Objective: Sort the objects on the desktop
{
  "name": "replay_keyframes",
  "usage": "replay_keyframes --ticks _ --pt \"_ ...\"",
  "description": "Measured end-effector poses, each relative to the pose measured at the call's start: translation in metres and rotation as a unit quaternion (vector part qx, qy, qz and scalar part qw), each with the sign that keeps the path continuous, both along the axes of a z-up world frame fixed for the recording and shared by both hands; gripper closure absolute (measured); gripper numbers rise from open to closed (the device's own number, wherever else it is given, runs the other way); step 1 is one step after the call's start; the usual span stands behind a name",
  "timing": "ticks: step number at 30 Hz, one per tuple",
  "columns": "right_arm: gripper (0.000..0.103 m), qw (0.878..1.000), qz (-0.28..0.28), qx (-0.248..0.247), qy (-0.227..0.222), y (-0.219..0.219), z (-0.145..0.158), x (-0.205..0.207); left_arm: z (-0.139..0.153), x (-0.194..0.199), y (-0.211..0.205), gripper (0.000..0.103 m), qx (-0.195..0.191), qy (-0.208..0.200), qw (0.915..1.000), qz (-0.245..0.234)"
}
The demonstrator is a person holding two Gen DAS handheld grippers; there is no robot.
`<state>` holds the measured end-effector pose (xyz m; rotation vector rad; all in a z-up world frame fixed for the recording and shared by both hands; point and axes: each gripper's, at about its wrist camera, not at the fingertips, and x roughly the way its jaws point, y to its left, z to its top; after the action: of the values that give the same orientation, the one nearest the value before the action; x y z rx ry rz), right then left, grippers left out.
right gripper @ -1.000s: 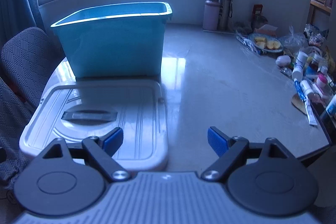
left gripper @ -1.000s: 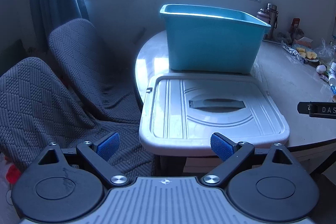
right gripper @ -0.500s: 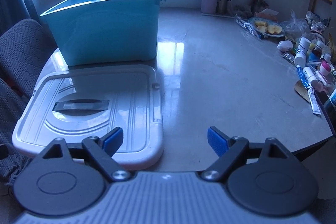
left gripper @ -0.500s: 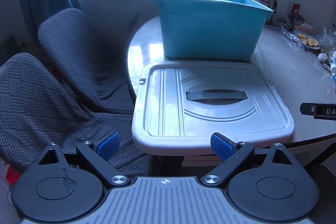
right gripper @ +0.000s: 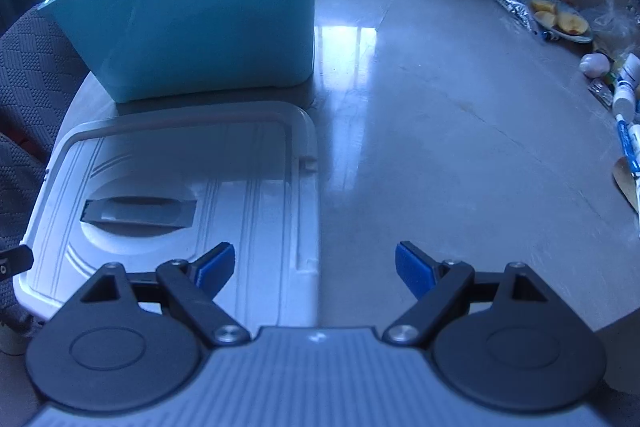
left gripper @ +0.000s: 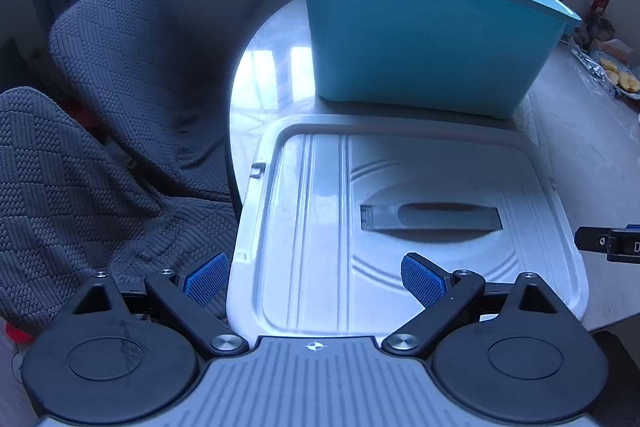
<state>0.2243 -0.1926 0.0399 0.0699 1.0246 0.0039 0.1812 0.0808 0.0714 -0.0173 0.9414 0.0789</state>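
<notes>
Left wrist view: the left gripper was seen with its jaws spread wide and nothing between the pads; its left pad hung off the table's edge, over a chair cover, its right pad over the white lid. The lid was noted lying flat on the table, just in front of the blue bin, its recessed handle running across the view, left to right. Right wrist view: the right gripper was likewise recorded wide open and empty, straddling the lid's right edge. The small items to be sorted, tubes and bottles, were seen well apart at the table's far right, nearer the right gripper. The lid's left edge was judged nearer the left gripper; a two-handed lift by its short edges was judged plausible.
</notes>
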Motion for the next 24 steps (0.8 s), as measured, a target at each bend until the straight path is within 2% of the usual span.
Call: replay_keyframes --ticks 8,14,19,24 --pt "0.016 0.999 0.03 0.009 0.045 0.006 -0.014 0.042 -0.008 0.047 0.015 0.008 -0.021 0.046 0.9985 0.019" --pt "0.016 0.997 0.028 0.02 0.075 0.011 -0.023 0.056 -0.02 0.07 0.022 0.008 -0.026 0.092 0.9955 -0.002" --pt "0.016 0.993 0.014 0.028 0.113 0.015 -0.03 0.065 -0.026 0.087 0.036 0.008 -0.05 0.129 0.9903 -0.015" --pt "0.012 0.991 0.0 0.043 0.13 0.019 -0.034 0.069 -0.031 0.095 0.043 0.008 -0.065 0.158 0.9848 -0.032"
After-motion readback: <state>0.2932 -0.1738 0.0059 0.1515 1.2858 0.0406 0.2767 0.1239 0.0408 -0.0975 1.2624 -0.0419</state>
